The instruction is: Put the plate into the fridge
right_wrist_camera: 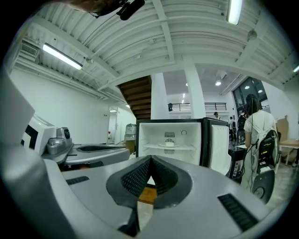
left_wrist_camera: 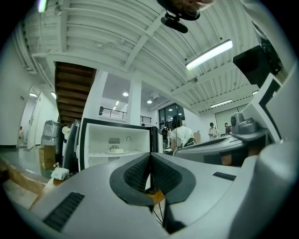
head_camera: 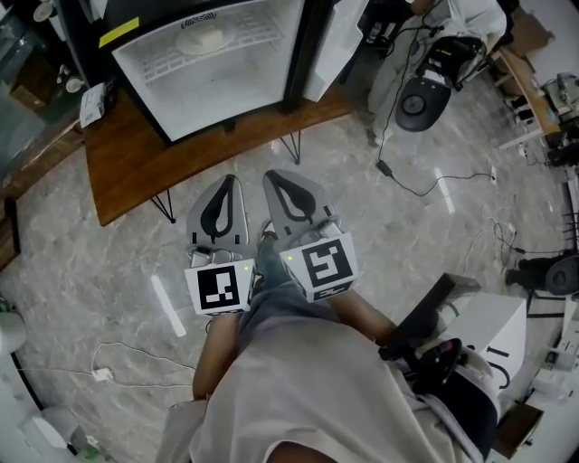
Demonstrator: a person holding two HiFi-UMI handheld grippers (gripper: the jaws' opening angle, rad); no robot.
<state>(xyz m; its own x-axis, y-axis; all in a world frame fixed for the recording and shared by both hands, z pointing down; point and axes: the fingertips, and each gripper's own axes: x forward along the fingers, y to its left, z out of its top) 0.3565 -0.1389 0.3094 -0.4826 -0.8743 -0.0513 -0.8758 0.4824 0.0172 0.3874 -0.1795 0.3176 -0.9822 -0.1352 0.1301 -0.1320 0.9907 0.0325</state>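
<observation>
jaws together (empty); left gripper (head_camera: 227, 181), right gripper (head_camera: 274, 177) well short of fridge (head_camera: 226, 116) edge.

Seen from overhead, the fridge (head_camera: 213, 68) runs off the top edge, so its upper part and the top of its open door (head_camera: 330, 45) are lost. The plate (head_camera: 201, 38) on its shelf is pale against the white lining and too small to tell what, if anything, lies on it; neither gripper view shows it more clearly. The fridge hides the back of the wooden desk (head_camera: 136, 163). The hands on the left tongs (head_camera: 229, 181) and right tongs (head_camera: 271, 176) are hidden under the marker cubes (head_camera: 219, 287). A bystander (head_camera: 452, 23) near the door is cropped by the top edge, and in the left gripper view the distant figures (left_wrist_camera: 212, 130) are too small to make out.
</observation>
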